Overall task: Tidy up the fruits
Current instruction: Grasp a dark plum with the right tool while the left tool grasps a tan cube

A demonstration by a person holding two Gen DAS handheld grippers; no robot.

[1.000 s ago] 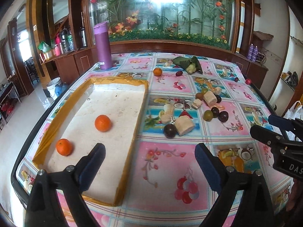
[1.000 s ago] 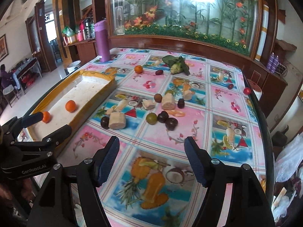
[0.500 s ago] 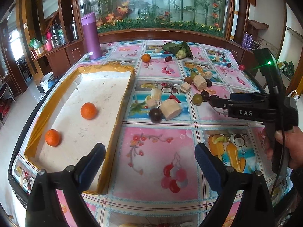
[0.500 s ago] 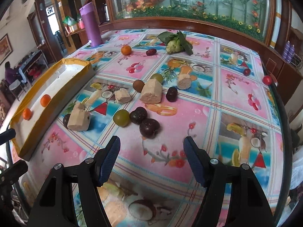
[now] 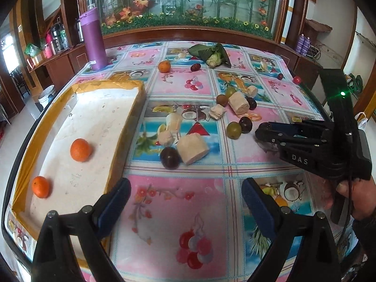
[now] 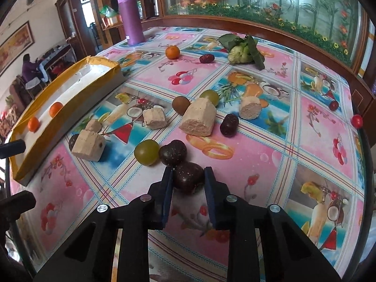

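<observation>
My right gripper [image 6: 188, 181] rests low on the table with its jaws closing, and both blue pads touch a dark plum [image 6: 187, 173] between them. A second dark plum [image 6: 173, 152] and a green fruit [image 6: 146, 152] lie just beyond it. In the left wrist view the right gripper [image 5: 260, 133] comes in from the right, held by a hand [image 5: 357, 197]. My left gripper [image 5: 185, 202] hangs open over the pink cloth with nothing between its fingers. Beside it, the yellow-rimmed white tray [image 5: 127, 84] holds two oranges [image 5: 80, 150] [image 5: 41, 186].
Beige chunks [image 6: 198, 119], more plums and green fruit are scattered mid-table. An orange [image 5: 164, 66], a leafy vegetable [image 5: 212, 54] and a purple bottle [image 5: 93, 40] stand farther back. A small red fruit [image 6: 356, 120] lies at the right table edge. A person sits in the far room.
My right gripper dropped toward the cluster of dark fruit and its jaws went from wide to closed around a plum. The left gripper drifted a little to the right along the tray.
</observation>
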